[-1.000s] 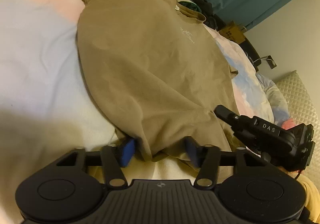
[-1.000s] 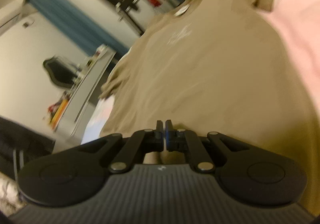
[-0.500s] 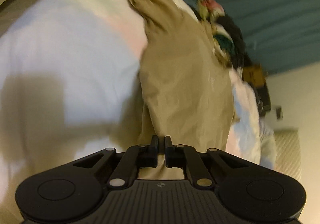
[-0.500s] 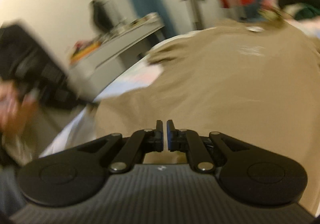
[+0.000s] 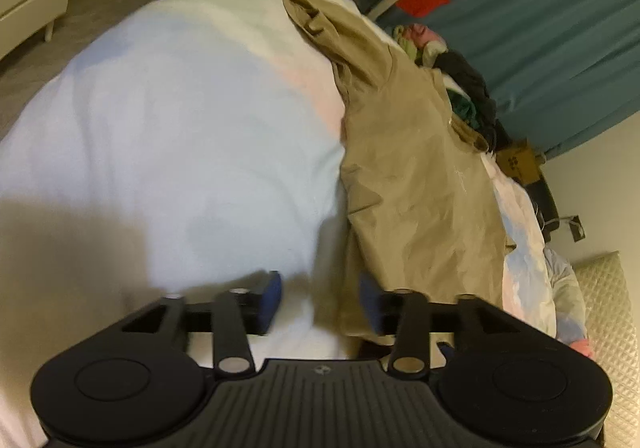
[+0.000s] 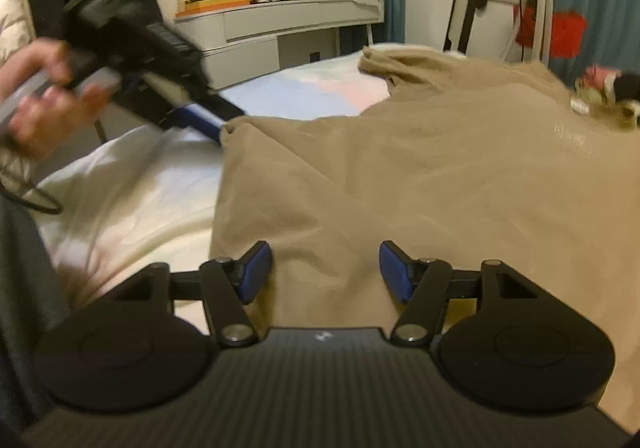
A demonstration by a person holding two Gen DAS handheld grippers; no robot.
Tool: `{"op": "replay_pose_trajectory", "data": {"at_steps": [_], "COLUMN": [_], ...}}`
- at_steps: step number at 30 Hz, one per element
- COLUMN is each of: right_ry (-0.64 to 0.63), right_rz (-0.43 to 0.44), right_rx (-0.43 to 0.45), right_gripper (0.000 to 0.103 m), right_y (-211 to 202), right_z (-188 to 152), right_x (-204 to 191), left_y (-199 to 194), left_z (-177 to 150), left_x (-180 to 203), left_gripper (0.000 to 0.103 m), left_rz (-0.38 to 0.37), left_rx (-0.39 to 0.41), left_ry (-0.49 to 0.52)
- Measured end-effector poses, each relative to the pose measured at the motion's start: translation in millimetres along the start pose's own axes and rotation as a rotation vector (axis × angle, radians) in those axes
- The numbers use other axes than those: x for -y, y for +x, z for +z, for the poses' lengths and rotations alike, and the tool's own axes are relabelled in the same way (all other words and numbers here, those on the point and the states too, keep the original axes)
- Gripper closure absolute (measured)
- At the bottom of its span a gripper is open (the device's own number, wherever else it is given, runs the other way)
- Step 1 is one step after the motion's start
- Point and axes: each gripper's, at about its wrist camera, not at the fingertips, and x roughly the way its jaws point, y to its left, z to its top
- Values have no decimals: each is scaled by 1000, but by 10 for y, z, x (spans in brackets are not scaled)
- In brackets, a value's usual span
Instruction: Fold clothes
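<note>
Tan T-shirt [image 6: 420, 176] on bed [image 5: 180, 136]: light, limp, creasing; best pinched at hem corners; left gripper [image 5: 320, 300] and right gripper [image 6: 325, 268] fingers just parted, gripping nothing.

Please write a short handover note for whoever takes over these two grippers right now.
Left tongs: just opened, nothing pinched; the tan T-shirt edge lies by the right-hand pad.
Right tongs: just opened, hovering over the shirt's near part, gripping nothing.
The shirt lies on the bed, front up, print visible, one sleeve at the far end.
Done: shirt laid out and released.
Left: all folds, it seems; none is visible yet.
</note>
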Motion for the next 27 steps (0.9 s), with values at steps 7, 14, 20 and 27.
{"op": "replay_pose_trajectory", "data": {"at_steps": [7, 14, 20, 27], "right_ry": [440, 786, 872, 797], "right_rz": [-2, 34, 67, 72], "right_rx": [93, 145, 169, 160], "right_gripper": [98, 99, 99, 96], "right_y": [-162, -171, -155, -169], "right_z": [-95, -395, -472, -368], "right_x": [756, 1236, 1324, 1251], "left_y": [116, 494, 692, 842], "left_z": [-162, -434, -812, -623], "left_x": [257, 945, 1391, 1345], "left_gripper": [46, 40, 33, 32], "left_rz": [15, -2, -19, -213], "left_rx": [14, -42, -8, -33], "left_ry": [223, 601, 879, 554]}}
